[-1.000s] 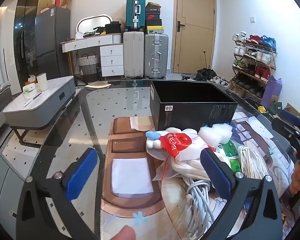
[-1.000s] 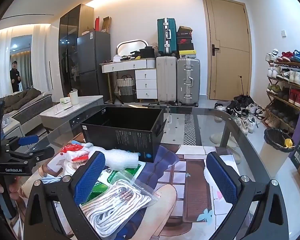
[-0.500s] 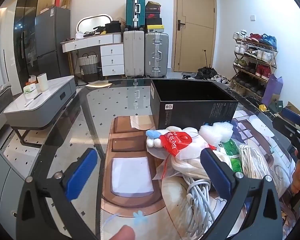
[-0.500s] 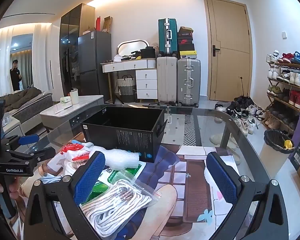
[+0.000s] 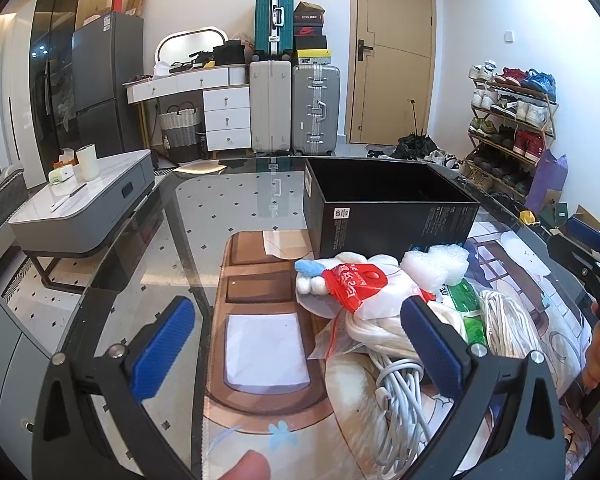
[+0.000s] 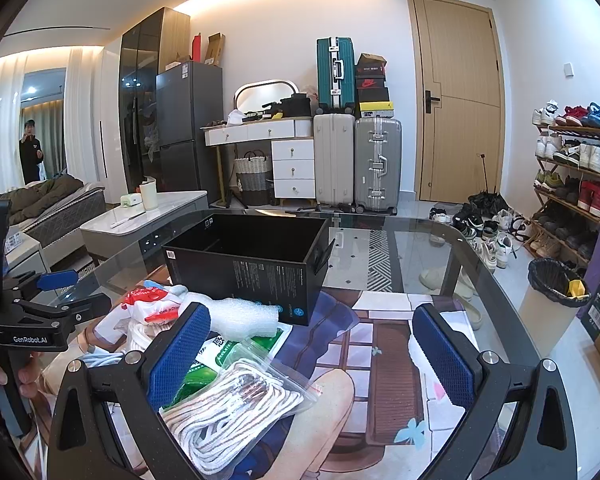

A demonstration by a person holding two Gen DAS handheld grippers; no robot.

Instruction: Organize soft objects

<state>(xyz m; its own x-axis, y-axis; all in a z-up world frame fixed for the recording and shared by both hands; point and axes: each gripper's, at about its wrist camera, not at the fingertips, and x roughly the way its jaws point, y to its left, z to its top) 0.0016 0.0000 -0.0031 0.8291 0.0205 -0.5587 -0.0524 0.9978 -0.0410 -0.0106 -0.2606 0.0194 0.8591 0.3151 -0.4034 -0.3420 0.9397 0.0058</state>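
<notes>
Soft objects [image 5: 396,308] lie in a loose heap on the printed mat [image 6: 384,364], none yet in the black box [image 6: 252,256].

Left gripper [image 5: 296,344]: jaws spread wide, holding nothing. Between them is bare mat; its right finger overlaps the edge of the heap, where a coiled white cable [image 5: 396,396] sits just beyond the pad.

Right gripper [image 6: 310,354]: jaws likewise released and empty. The bagged white rope [image 6: 236,412] lies under and just inside its left finger; the rest of the gap shows mat only.

Outward from the jaws: a green-printed packet [image 6: 216,356] beside the rope, a wad of bubble wrap [image 6: 240,316] touching the box's near wall, and a white plush in a red-printed bag [image 5: 356,288] on the left gripper's side of the heap. The box stands open-topped directly behind the heap, apparently empty.

Handling judgement: all items look light and yielding. Plastic bags are likely slippery and will crumple; grip the rope bag across its bulk, not a loose corner. The cable may uncoil and trail if taken by one loop; clamp the bundle's middle. Bubble wrap compresses readily, so a firm central pinch is advised.
</notes>
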